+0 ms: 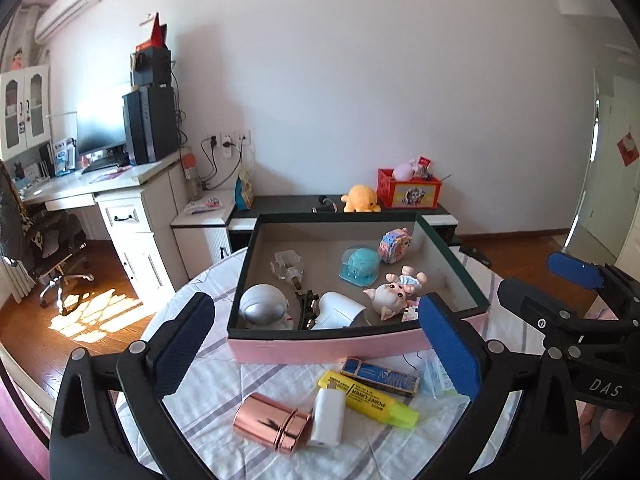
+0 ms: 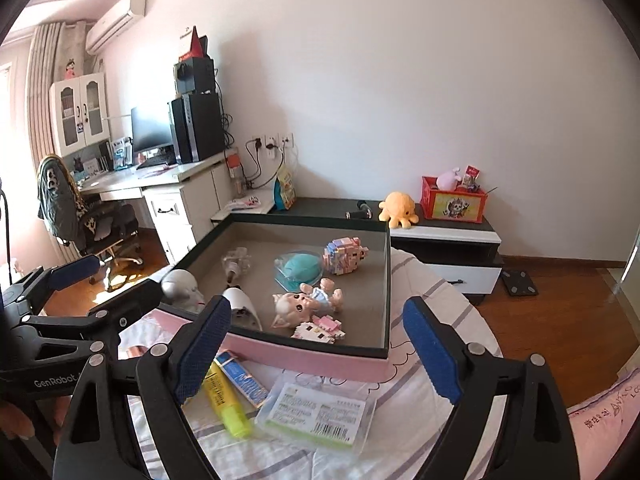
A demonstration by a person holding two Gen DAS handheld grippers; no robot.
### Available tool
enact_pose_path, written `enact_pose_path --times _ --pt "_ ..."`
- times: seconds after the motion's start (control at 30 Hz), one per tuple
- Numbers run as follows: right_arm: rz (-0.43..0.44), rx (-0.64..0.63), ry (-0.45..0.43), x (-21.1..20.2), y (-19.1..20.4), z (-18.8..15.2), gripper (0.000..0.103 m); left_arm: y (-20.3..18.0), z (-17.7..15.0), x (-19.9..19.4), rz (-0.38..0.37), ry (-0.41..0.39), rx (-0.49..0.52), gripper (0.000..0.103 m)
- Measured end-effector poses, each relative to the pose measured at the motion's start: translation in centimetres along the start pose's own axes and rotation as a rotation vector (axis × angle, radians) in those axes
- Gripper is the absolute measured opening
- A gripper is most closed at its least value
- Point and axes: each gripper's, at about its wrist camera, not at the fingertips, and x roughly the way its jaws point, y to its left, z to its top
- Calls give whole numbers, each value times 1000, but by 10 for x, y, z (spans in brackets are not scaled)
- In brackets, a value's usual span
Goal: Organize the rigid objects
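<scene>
A pink box (image 1: 320,346) with a dark rim sits on a round table with a striped cloth (image 1: 224,364). It holds several toys, among them a silver astronaut (image 1: 262,308), a pig figure (image 1: 390,294) and a teal dome (image 1: 360,266). In front of the box lie a rose-gold case (image 1: 272,422), a white charger (image 1: 328,416), a yellow highlighter (image 1: 370,398) and a blue bar (image 1: 380,376). My left gripper (image 1: 316,344) is open above them. My right gripper (image 2: 320,352) is open over a clear packet (image 2: 316,412), the highlighter (image 2: 224,400) and the box's near wall (image 2: 304,356).
A white desk (image 1: 100,188) with a computer and an office chair (image 1: 56,248) stand at the left. A low black-and-white cabinet (image 2: 444,236) behind the table carries a yellow plush and a red crate. Wooden floor (image 2: 560,304) lies to the right.
</scene>
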Motion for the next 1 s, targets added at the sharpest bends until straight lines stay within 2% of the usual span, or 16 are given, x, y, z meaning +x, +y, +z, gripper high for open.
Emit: enact_pose_path --times 0.2,0.53,0.77,1.0 --pt "-13 -13 -94 -80 27 -13 90 -2 -12 -84 47 -95 0 103" --pt "-50 -26 -196 -175 54 -33 90 -3 -31 -189 77 -220 1 103" --pt "-64 -36 -256 -222 66 -39 90 -7 -36 -239 85 -278 1 103" --pt "-72 -40 -292 -246 72 -40 90 -12 -37 -269 106 -327 19 103"
